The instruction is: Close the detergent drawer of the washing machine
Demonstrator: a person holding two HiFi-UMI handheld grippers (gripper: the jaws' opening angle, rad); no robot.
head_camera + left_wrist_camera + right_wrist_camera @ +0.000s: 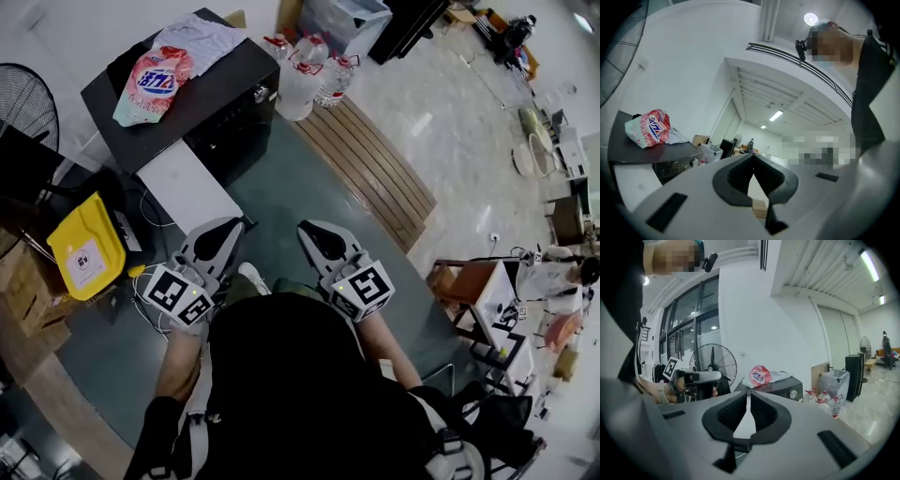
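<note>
The washing machine (202,84), dark-topped, is seen at the far left, well apart from both tools. Its detergent drawer cannot be made out in any view, so whether it is pulled out or pushed in cannot be told. A black fan (23,103) is set further left, and a yellow bin (86,246) nearer. Clear water bottles (305,70) are grouped just beside the machine's right corner. A pink detergent bag (155,80) is laid on the machine's top. The left tool (240,225) is held with jaws together, nothing between them. The right tool (306,228) is held beside it, jaws barely apart and empty.
</note>
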